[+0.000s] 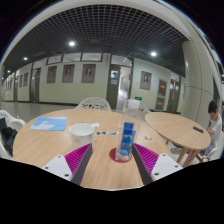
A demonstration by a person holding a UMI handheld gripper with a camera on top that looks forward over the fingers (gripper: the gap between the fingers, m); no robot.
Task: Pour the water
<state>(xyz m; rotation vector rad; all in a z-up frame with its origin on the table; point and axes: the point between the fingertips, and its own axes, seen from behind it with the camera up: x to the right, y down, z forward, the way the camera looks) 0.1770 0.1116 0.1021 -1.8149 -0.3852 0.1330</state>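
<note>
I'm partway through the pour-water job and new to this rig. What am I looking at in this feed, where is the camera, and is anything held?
There is one view only. The camera rides on a hand-held gripper and looks forward along its two fingers; the magenta strips at the bottom are pads on those fingers, not things on the table. The fingers are open and hold nothing. A water bottle with a blue label stands on the round wooden table, just ahead of the fingers. To the left of the bottle sits a white cup, and further left a blue flat item. A second round table stands to the right, with a person seated beside it.
</note>
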